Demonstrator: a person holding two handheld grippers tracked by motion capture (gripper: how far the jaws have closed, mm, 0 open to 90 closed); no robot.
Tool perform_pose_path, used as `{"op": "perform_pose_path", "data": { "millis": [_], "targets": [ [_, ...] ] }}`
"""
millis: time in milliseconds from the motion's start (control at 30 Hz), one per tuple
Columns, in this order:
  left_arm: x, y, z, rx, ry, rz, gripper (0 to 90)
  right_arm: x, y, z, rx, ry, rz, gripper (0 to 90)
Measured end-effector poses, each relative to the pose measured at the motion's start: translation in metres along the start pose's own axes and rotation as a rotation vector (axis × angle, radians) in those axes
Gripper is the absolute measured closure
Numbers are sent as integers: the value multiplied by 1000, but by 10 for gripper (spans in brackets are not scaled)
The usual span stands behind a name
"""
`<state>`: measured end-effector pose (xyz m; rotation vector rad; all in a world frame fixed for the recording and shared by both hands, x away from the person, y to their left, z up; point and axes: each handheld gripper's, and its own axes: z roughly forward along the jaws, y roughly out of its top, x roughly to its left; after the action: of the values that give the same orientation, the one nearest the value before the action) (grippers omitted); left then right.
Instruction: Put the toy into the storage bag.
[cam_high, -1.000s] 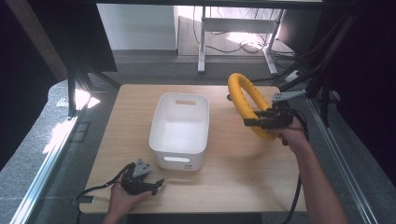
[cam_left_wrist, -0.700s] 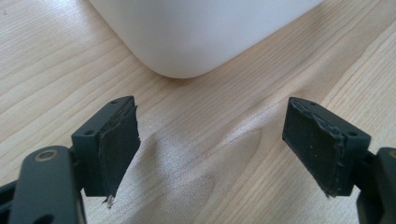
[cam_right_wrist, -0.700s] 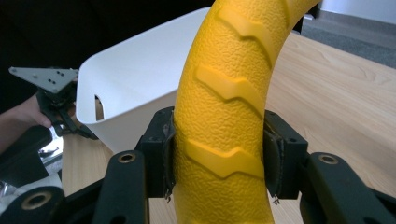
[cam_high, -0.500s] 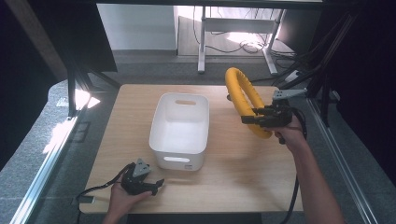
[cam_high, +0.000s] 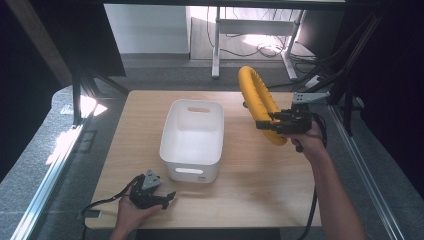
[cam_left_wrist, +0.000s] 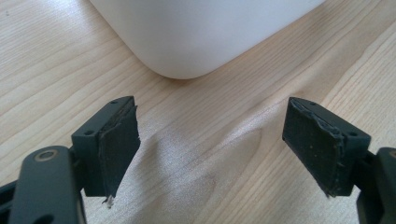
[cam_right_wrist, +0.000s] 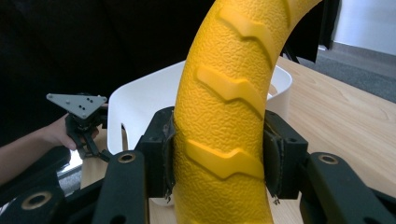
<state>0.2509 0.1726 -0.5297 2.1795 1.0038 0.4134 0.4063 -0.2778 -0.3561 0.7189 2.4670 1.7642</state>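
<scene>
Right tool (cam_high: 266, 121), held in a hand at the right of the desk (cam_high: 260, 195), clamps a yellow ring (cam_high: 257, 102) with raised tread marks. Its two black pads press on opposite sides of the ring's thick body. The ring stands nearly upright in the air above the desk, just to the right of a white bin (cam_high: 192, 137) that sits near the middle. Left tool (cam_high: 162, 199) rests low at the front left corner of the desk in the other hand, its jaws spread wide with nothing between them, pointing at the bin's near rounded corner (cam_left_wrist: 187, 42).
</scene>
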Motion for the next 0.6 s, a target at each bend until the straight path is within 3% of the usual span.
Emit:
{"op": "perform_pose_path", "data": {
  "millis": [600],
  "targets": [
    [0, 0, 1, 3, -2, 0, 189, 12, 13, 3, -52, 39, -18, 520]
  ]
}}
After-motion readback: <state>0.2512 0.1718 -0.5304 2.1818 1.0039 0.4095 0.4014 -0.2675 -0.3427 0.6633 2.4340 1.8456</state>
